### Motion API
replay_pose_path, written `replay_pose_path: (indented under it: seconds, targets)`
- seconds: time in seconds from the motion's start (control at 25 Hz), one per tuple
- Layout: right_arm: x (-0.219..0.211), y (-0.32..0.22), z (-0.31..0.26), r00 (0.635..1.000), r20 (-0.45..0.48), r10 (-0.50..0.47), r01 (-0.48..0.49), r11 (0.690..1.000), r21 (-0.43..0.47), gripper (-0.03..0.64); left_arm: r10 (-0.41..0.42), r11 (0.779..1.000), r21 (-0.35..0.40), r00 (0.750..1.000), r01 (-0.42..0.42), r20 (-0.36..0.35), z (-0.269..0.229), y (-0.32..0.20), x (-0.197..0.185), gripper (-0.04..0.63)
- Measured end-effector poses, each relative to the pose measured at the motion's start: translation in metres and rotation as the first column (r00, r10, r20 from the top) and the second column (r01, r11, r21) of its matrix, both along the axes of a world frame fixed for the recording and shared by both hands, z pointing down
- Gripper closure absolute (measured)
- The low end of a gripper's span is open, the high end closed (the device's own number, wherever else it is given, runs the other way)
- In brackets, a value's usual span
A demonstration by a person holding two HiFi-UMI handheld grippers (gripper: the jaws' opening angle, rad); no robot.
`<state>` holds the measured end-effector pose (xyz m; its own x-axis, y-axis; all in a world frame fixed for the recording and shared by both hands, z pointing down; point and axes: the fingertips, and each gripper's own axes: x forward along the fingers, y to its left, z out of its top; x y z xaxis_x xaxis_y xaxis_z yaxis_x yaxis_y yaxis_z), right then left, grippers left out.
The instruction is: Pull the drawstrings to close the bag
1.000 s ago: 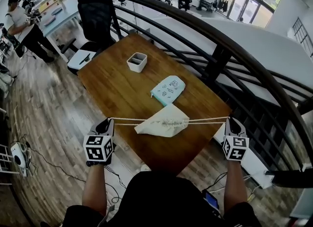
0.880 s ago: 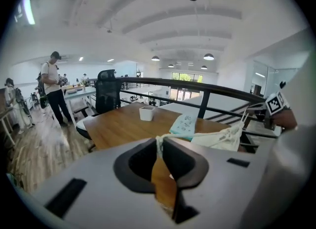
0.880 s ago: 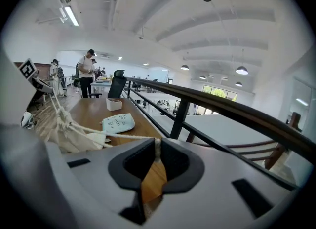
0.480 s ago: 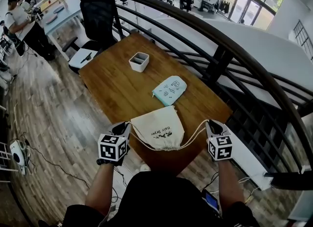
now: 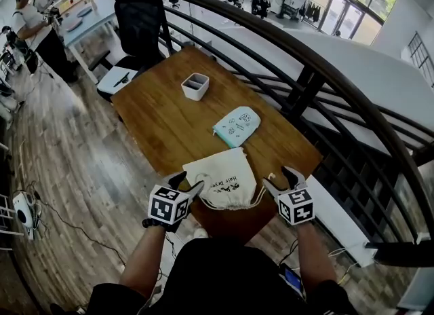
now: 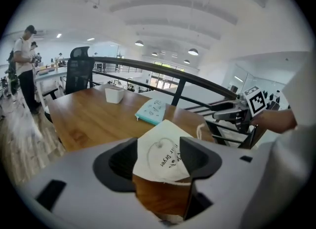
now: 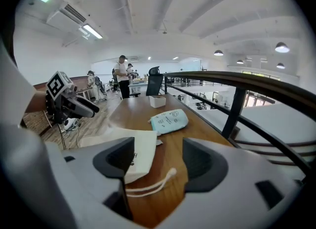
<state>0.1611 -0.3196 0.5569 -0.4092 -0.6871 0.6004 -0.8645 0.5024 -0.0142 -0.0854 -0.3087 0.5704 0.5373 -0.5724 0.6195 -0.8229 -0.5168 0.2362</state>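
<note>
Cream bag [image 5: 222, 183], mouth cinched, flat on table [image 5: 159, 113]; left tool [image 5: 188, 182] and right tool [image 5: 279, 177] just opening, gripping nothing.

the bag [image 5: 224, 183] is cream cloth, matt, with a plain woven look and dark print. its drawstring [image 7: 153, 186] is white twisted cord, soft and a little fuzzy. the counter [image 5: 156, 123] is warm brown wood, smooth, with visible grain and a low satin sheen. the pouch [image 5: 235, 125] is pale teal and smooth, either fabric or soft plastic. the container [image 5: 193, 93] looks like matt white plastic. the left tool [image 5: 188, 183] and right tool [image 5: 281, 178] are matt grey and black plastic, with flat black-and-white printed marker faces. the railing [image 5: 325, 69] is dark painted metal, semi-gloss. the floor [image 5: 61, 151] is grey-brown wood plank.
</note>
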Motion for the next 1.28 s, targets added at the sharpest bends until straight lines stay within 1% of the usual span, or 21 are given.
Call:
replay_pose_path:
  seconds: [0.04,0.08,0.2,0.44,0.52,0.56,0.6,0.68,0.8,0.92,1.04,1.12,1.16,1.28]
  targets:
    - [-0.002,0.0,0.0,1.0,0.003,-0.008,0.008,1.0,0.003,0.3,0.013,1.0,-0.001,1.0,-0.013,-0.002,0.0,0.001,0.002,0.312]
    - [-0.004,0.0,-0.001,1.0,0.004,-0.012,0.011,1.0,0.007,0.287,0.022,1.0,0.0,1.0,-0.022,0.0,0.0,0.002,0.003,0.299]
    - [-0.003,-0.002,-0.004,1.0,0.013,0.001,-0.001,1.0,0.015,0.29,0.022,1.0,0.012,1.0,-0.022,0.001,-0.003,0.002,0.001,0.291]
    - [0.008,-0.004,-0.013,0.999,0.033,0.037,-0.039,0.998,0.043,0.324,-0.022,0.999,0.041,1.0,0.023,-0.018,-0.011,-0.006,-0.009,0.295]
    - [0.014,-0.005,-0.023,0.996,0.056,0.064,-0.069,0.995,0.078,0.342,-0.031,0.997,0.07,0.999,0.034,-0.038,-0.02,-0.011,-0.011,0.296]
    - [0.017,-0.006,-0.032,0.994,0.077,0.083,-0.092,0.99,0.11,0.38,-0.037,0.994,0.097,0.998,0.042,-0.05,-0.028,-0.015,-0.012,0.306]
    - [0.021,-0.007,-0.043,0.99,0.104,0.1,-0.115,0.982,0.147,0.422,-0.045,0.99,0.133,0.997,0.053,-0.06,-0.037,-0.019,-0.014,0.332]
    - [0.028,-0.008,-0.067,0.981,0.153,0.122,-0.154,0.964,0.217,0.45,-0.066,0.973,0.216,0.995,0.082,-0.08,-0.061,-0.027,-0.018,0.379]
    - [0.038,-0.01,-0.1,0.971,0.197,0.138,-0.194,0.933,0.302,0.504,-0.102,0.938,0.321,0.989,0.13,-0.102,-0.094,-0.035,-0.027,0.452]
    - [0.044,-0.01,-0.123,0.964,0.22,0.147,-0.221,0.906,0.362,0.553,-0.127,0.904,0.393,0.984,0.166,-0.122,-0.12,-0.038,-0.035,0.507]
    - [0.048,-0.008,-0.141,0.959,0.237,0.154,-0.244,0.872,0.424,0.623,-0.148,0.867,0.458,0.979,0.197,-0.14,-0.142,-0.037,-0.041,0.556]
    - [0.047,-0.005,-0.149,0.959,0.242,0.15,-0.249,0.853,0.459,0.626,-0.16,0.846,0.484,0.973,0.223,-0.168,-0.151,-0.032,-0.044,0.579]
    - [0.045,-0.003,-0.151,0.96,0.237,0.148,-0.247,0.848,0.469,0.626,-0.164,0.841,0.486,0.968,0.237,-0.188,-0.153,-0.029,-0.045,0.58]
    - [0.041,-0.003,-0.15,0.964,0.223,0.146,-0.239,0.846,0.476,0.626,-0.174,0.842,0.469,0.958,0.265,-0.227,-0.151,-0.024,-0.048,0.58]
